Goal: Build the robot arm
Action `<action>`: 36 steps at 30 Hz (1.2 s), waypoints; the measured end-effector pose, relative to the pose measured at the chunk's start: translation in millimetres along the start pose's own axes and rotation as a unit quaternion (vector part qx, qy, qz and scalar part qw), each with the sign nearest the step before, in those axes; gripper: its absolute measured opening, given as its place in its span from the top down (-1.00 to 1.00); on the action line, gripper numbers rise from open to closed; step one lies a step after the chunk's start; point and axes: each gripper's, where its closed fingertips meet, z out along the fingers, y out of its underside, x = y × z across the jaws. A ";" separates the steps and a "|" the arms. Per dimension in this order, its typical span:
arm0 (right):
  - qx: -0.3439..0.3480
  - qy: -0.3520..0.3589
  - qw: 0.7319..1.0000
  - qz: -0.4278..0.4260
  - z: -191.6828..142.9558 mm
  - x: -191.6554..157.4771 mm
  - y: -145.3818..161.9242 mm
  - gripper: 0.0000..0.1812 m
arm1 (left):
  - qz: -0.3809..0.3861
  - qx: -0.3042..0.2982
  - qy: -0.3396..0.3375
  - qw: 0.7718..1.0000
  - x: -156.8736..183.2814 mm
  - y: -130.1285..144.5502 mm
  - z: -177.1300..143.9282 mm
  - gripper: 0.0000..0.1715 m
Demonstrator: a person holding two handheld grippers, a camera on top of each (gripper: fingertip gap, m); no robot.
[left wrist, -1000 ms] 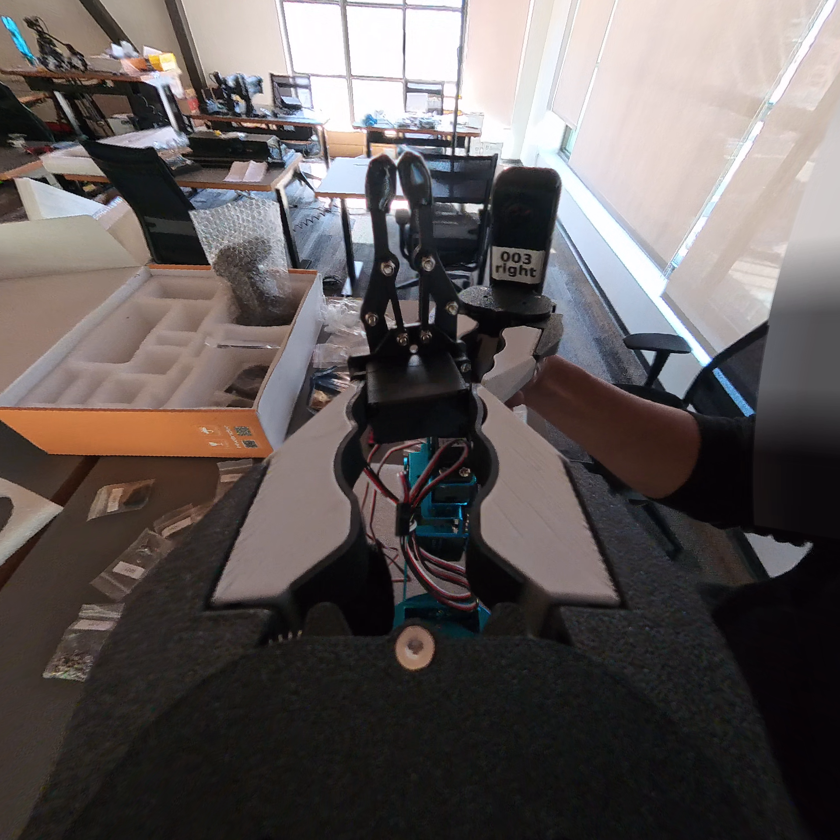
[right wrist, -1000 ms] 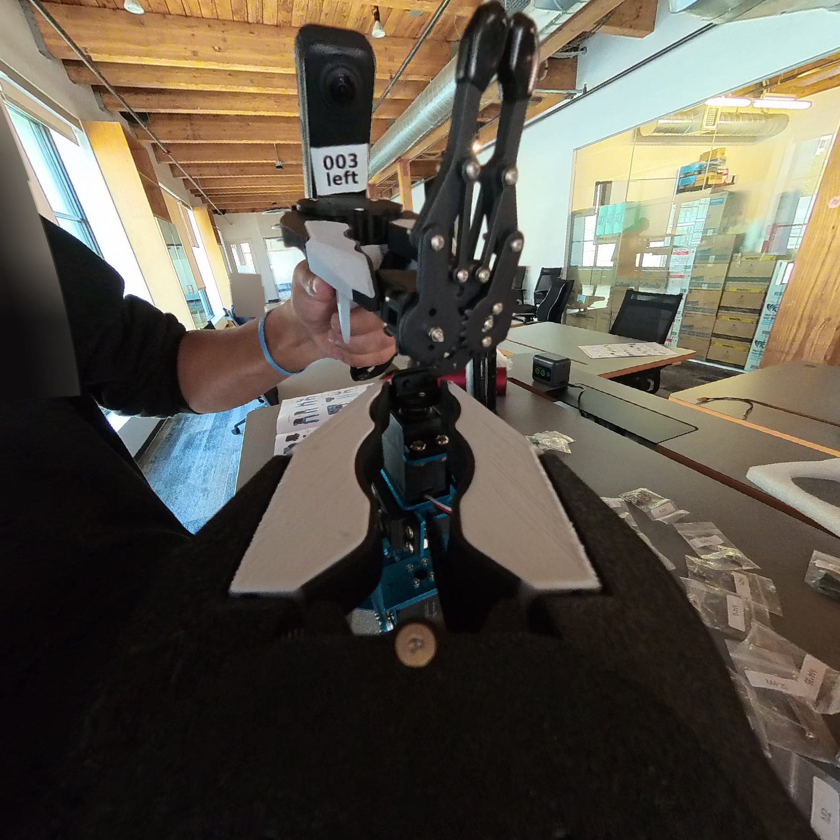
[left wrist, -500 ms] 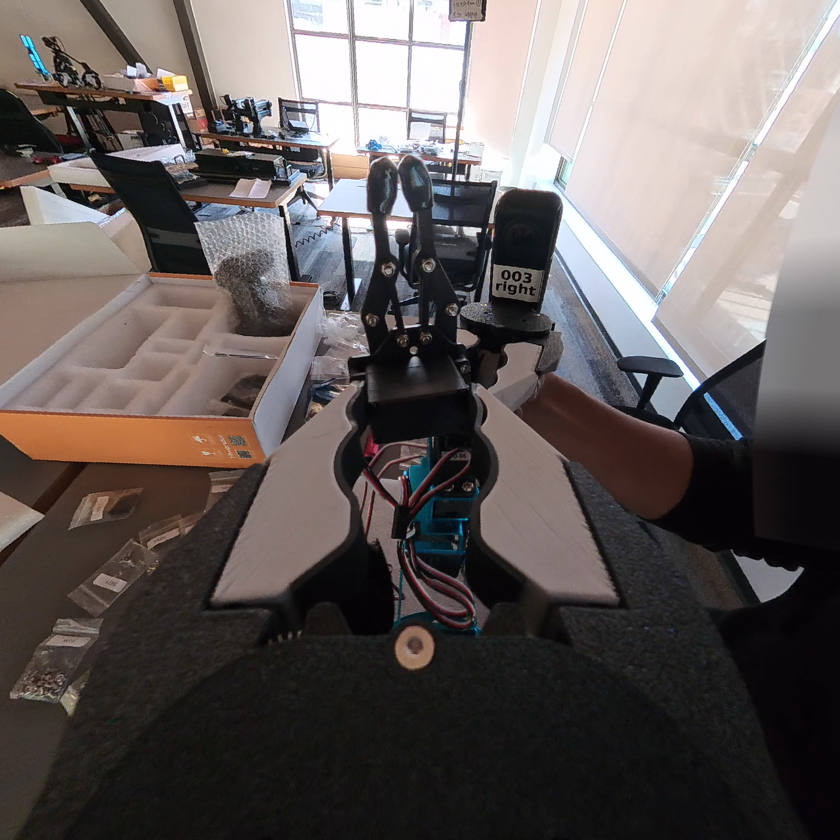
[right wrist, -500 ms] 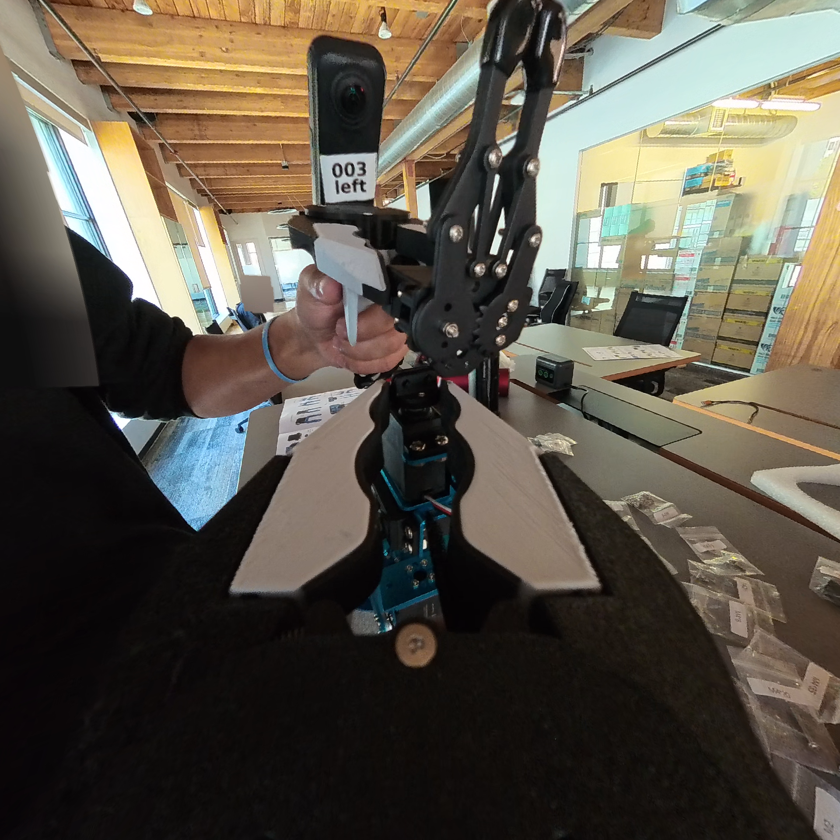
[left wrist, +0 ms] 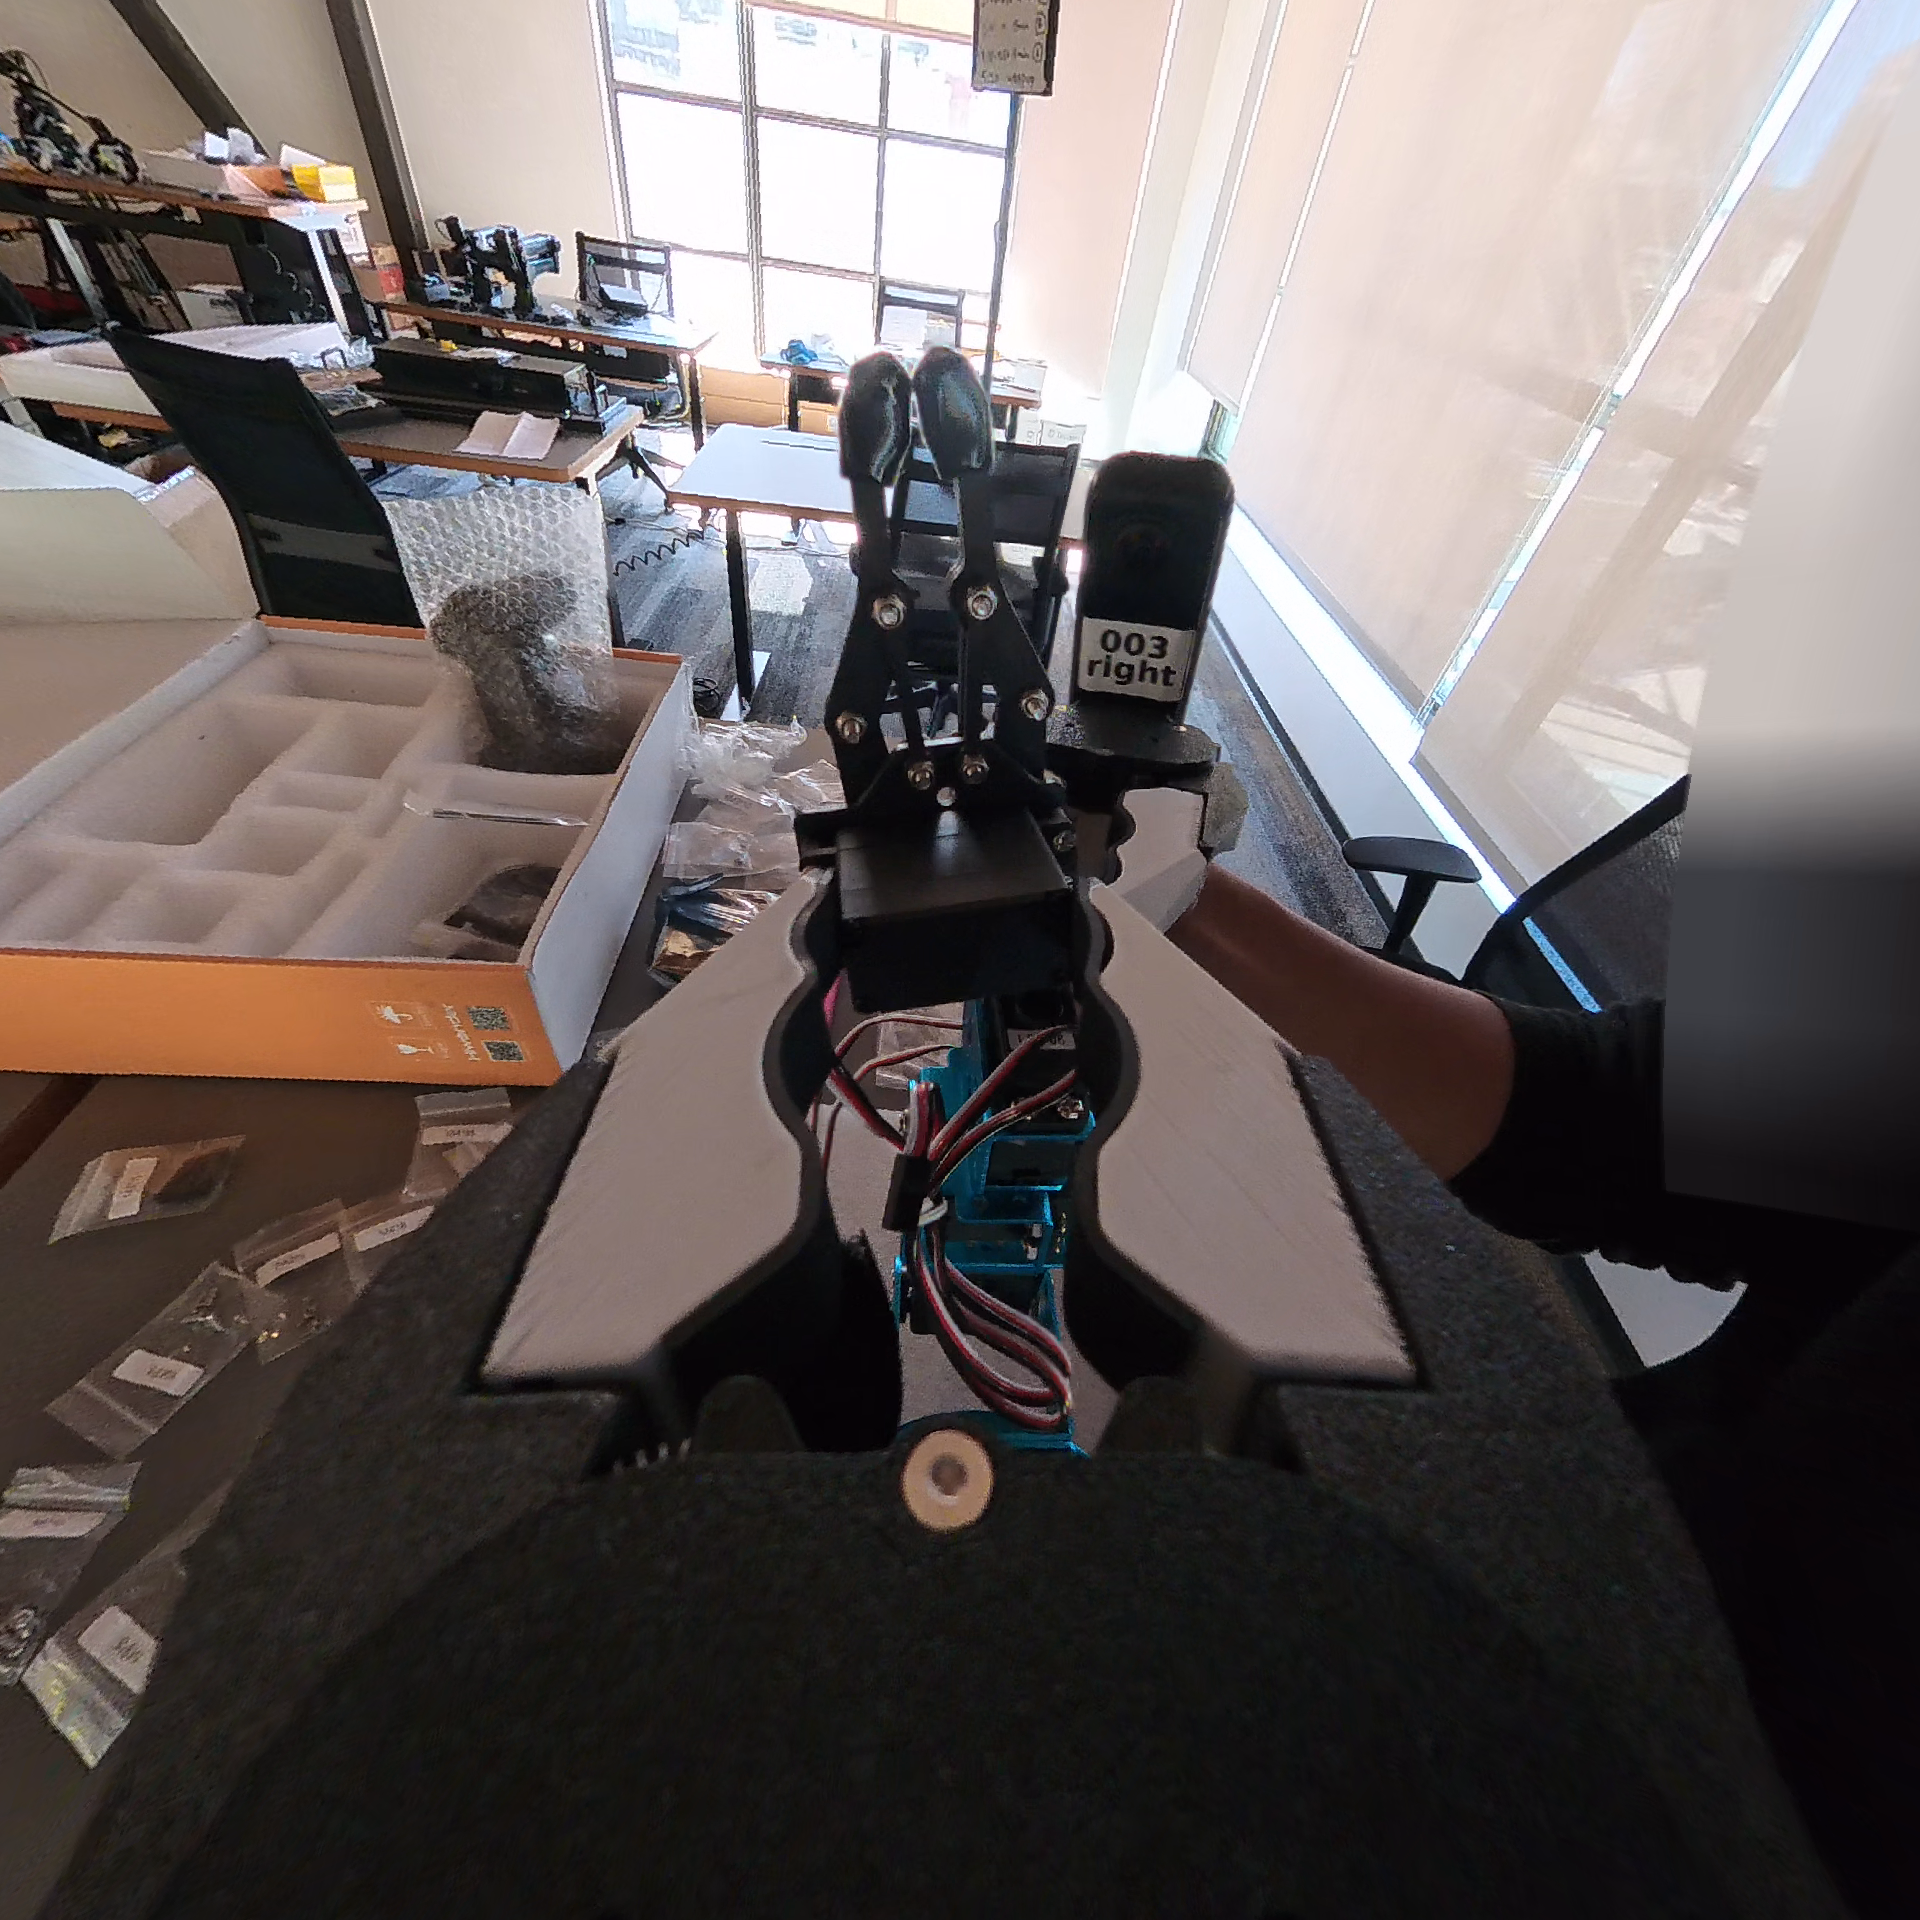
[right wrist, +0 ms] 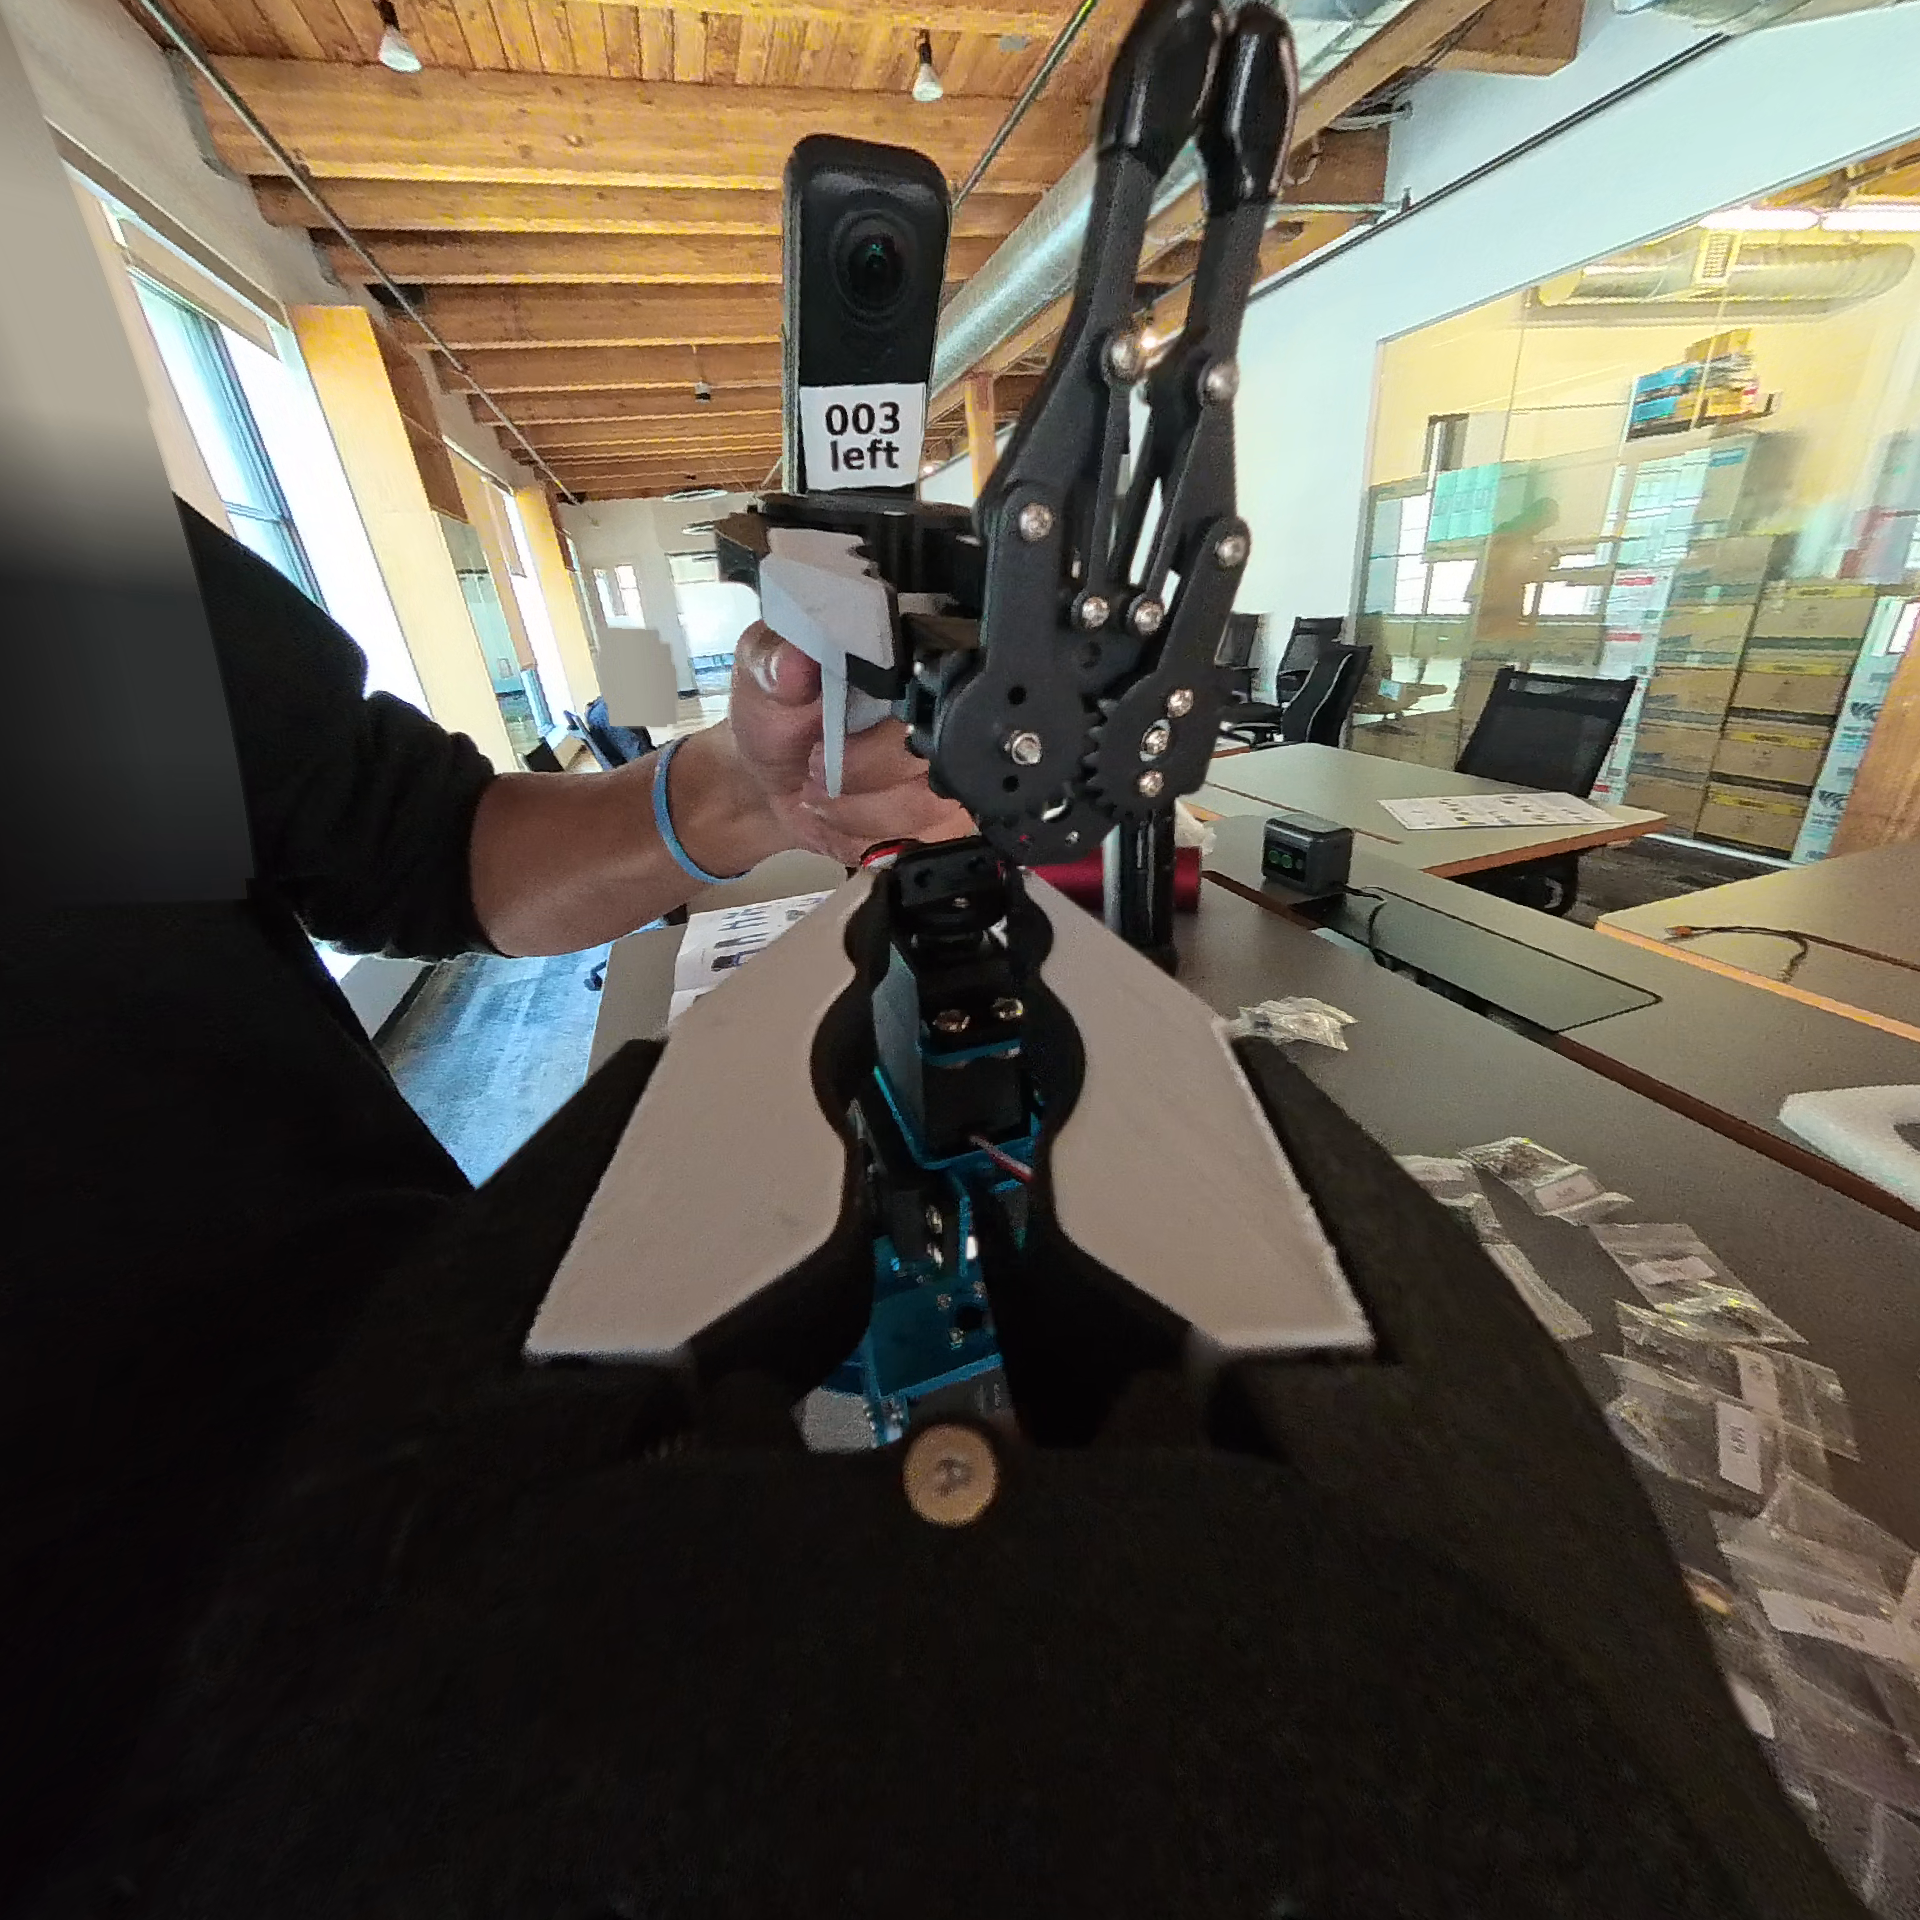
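A small robot arm with a black two-finger claw [left wrist: 914, 582], a black servo block [left wrist: 951, 914], blue metal brackets [left wrist: 997, 1174] and red-white-black wires is held in the air between both grippers. My left gripper [left wrist: 951, 935] is shut on the servo block below the claw. My right gripper [right wrist: 951, 935] is shut on the same arm from the opposite side, on its black servo and blue bracket [right wrist: 935, 1278]. The claw [right wrist: 1122, 582] leans up and right in the right wrist view, with its tips together. Each view shows the other hand-held gripper behind the claw, held by a hand [right wrist: 790, 748].
An orange-and-white box with a white foam insert [left wrist: 312, 831] lies at the left on the dark table [left wrist: 312, 1143]. Small plastic parts bags [left wrist: 187, 1340] lie scattered, also in the right wrist view [right wrist: 1714, 1403]. A white foam piece [right wrist: 1860, 1122] and a black post [right wrist: 1143, 883] stand nearby. Less than 4 cm separates the two grippers' tips.
Both grippers have lifted the small arm higher. In the right wrist view the claw has tilted further to the right and climbed toward the ceiling.
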 end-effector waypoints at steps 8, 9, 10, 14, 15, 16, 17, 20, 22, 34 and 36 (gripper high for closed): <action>0.004 -0.018 1.000 0.008 1.2 -1.2 -0.1 0.78 | 0.001 0.002 0.021 1.000 0.2 1.5 -2.3 0.49; 0.004 -0.020 1.000 0.011 1.3 -0.9 0.0 0.78 | 0.002 0.002 0.021 1.000 -0.1 1.5 -2.3 0.50; 0.003 -0.022 1.000 0.013 1.3 -1.1 0.0 0.78 | 0.004 0.002 0.023 1.000 0.3 1.3 -2.3 0.50; -0.004 -0.030 0.999 0.022 0.5 -2.5 0.3 0.78 | 0.017 0.003 0.027 0.999 2.3 1.3 -1.6 0.50; -0.004 -0.028 0.999 0.023 0.3 -1.3 0.5 0.78 | 0.020 0.003 0.024 1.000 1.7 1.4 -1.2 0.50; -0.005 -0.027 0.999 0.025 0.1 -0.4 0.5 0.78 | 0.024 0.003 0.022 0.999 1.2 1.8 -1.0 0.50; -0.006 -0.027 0.999 0.027 0.0 -0.2 0.5 0.78 | 0.028 0.004 0.020 0.999 1.0 2.1 -0.9 0.50; -0.010 -0.009 1.000 0.026 1.0 3.5 0.8 0.78 | 0.030 0.004 0.010 0.999 -2.0 2.1 -0.9 0.50; -0.015 0.020 1.000 0.007 1.0 5.0 0.2 0.77 | 0.027 0.005 0.006 1.000 -3.2 2.2 -1.1 0.49; -0.001 0.178 0.982 -0.057 -3.6 9.1 -2.7 0.70 | 0.015 0.036 -0.005 0.999 -0.7 -11.9 2.0 0.51; 0.003 0.199 0.978 -0.058 -6.8 11.6 -4.4 0.66 | 0.018 0.029 0.000 0.999 3.2 -7.8 3.7 0.51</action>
